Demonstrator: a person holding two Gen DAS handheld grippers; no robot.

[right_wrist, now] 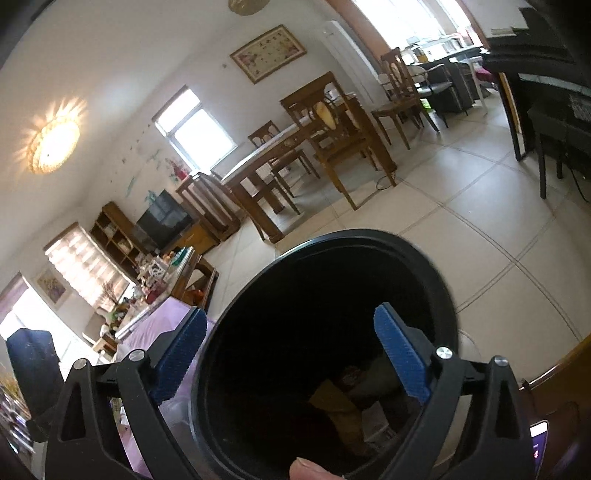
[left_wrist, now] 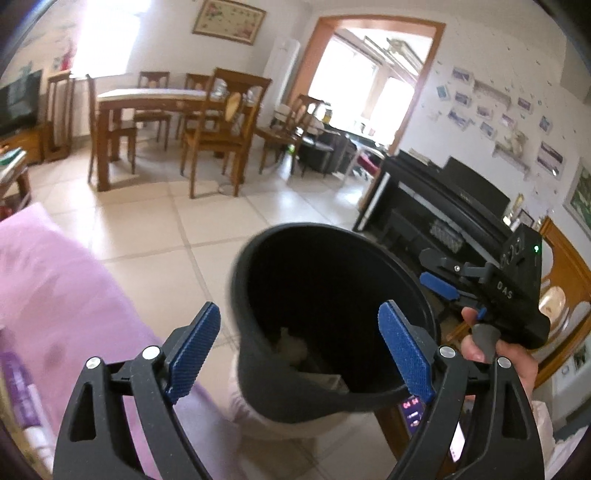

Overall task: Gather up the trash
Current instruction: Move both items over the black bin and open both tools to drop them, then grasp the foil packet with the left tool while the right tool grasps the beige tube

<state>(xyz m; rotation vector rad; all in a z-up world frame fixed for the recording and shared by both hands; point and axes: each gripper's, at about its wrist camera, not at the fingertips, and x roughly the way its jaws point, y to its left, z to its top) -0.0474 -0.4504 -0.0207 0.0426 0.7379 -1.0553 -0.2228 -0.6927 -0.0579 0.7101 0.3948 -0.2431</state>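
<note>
my left gripper (left_wrist: 299,347) has its jaws wide apart over the black bin (left_wrist: 332,317). my right gripper (right_wrist: 291,354) gapes too, gripping nothing; trash (right_wrist: 340,406) lies inside.

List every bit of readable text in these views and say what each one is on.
"DAS": white letters on the right gripper body, left wrist view.
Red digits on a phone screen: too blurred to read.
Piano brand lettering: too small to read.
Wall photos and framed picture: nothing legible.
</note>
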